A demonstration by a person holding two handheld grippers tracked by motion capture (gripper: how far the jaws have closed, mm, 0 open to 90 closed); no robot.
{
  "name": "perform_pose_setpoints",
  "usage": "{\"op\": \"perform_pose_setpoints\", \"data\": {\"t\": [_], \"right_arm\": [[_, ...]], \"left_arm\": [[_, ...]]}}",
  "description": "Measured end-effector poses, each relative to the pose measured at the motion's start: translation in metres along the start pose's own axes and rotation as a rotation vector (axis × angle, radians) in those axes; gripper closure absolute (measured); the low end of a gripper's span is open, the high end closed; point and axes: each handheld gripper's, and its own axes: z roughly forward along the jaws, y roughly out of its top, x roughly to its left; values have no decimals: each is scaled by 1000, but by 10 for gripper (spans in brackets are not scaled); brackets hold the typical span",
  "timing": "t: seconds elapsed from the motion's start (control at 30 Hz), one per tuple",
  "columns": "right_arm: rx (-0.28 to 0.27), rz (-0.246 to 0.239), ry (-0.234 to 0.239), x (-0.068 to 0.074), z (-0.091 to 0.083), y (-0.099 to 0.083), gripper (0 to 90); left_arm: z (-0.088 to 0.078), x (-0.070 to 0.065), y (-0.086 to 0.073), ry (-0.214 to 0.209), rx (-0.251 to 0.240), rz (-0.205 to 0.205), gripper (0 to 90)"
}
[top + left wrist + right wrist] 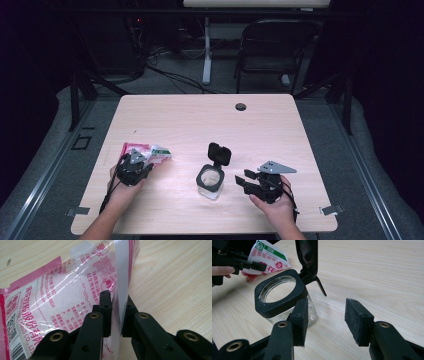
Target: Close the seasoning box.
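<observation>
My left claw (115, 315) has pinched the pouch's (62, 297) sealed edge; the pouch lies just ahead on the table (172, 272). My right claw (327, 320) gapes empty, with the jar (279, 298) just beside its left jaw (lid flipped up). Next, I judge: lift the pouch toward the jar.

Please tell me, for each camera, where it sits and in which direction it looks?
High view: above the person's side, facing forward and down on the table; both forearms and hands show.
Left gripper view: rides the left gripper, looking along its jaws, closed on the packet.
Right gripper view: rides the right gripper, jaws open beside the jar.
Shared: the high and right gripper views both show jar and packet.
</observation>
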Motion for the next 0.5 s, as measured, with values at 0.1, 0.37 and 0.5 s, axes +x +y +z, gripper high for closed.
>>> {"op": "perform_pose_setpoints", "data": {"t": [0.1,0.37,0.5], "right_arm": [[7,-7,2,0,0,0,539],[8,-5,5,-1,1,0,539],[11,-8,4,-1,1,-1,538]], "left_arm": [[0,1,0,-1,2,2,852],[-1,2,0,-14,0,-9,873],[-3,4,0,-14,-4,-11,883]]}}
